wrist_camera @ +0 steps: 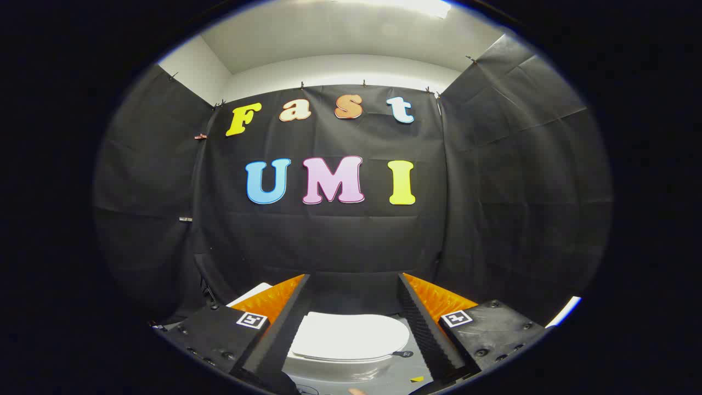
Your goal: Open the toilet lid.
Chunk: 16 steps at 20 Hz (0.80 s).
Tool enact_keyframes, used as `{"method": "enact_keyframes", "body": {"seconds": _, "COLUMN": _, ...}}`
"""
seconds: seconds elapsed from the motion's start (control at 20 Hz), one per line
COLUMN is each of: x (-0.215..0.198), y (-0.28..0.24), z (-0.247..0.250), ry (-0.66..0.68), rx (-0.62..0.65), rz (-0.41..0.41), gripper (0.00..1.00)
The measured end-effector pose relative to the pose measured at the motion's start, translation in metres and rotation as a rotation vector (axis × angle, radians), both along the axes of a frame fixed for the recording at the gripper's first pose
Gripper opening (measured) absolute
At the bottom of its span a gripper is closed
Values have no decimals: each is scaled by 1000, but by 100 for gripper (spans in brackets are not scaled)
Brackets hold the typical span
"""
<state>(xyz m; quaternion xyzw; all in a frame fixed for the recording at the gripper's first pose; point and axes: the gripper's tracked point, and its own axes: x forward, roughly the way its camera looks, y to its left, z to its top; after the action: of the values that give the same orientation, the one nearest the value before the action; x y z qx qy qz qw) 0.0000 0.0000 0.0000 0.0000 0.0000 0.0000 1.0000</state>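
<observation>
The gripper (354,285) is released: its 2 fingers (285,318) stand wide apart and press on nothing. Each finger carries a square marker on its housing.

The toilet (343,370) sits low in the gap between the 2 fingers, below and ahead of their tips, apart from both. Its lid (349,336) is down, lying flat over the bowl, with the rounded front edge facing the gripper. A thin shadow line separates the lid from the rim beneath it. A small dark tab (405,354) projects from the lid's side nearest the right-hand finger.

The toilet rests on a grey floor (397,378). A small yellow object (417,379) lies on this floor, just beside the inner edge of the right-hand finger; what it is cannot be told.

Beyond the fingers, black cloth (340,241) hangs as the booth's wall on 3 sides. A white ceiling (329,33) with a bright light shows above the cloth.
</observation>
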Motion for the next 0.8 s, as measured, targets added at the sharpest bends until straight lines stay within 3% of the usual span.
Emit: {"method": "enact_keyframes", "body": {"seconds": 0.8, "x": 0, "y": -5, "z": -2, "ry": 9, "rx": 11, "rz": -19, "gripper": 99}}
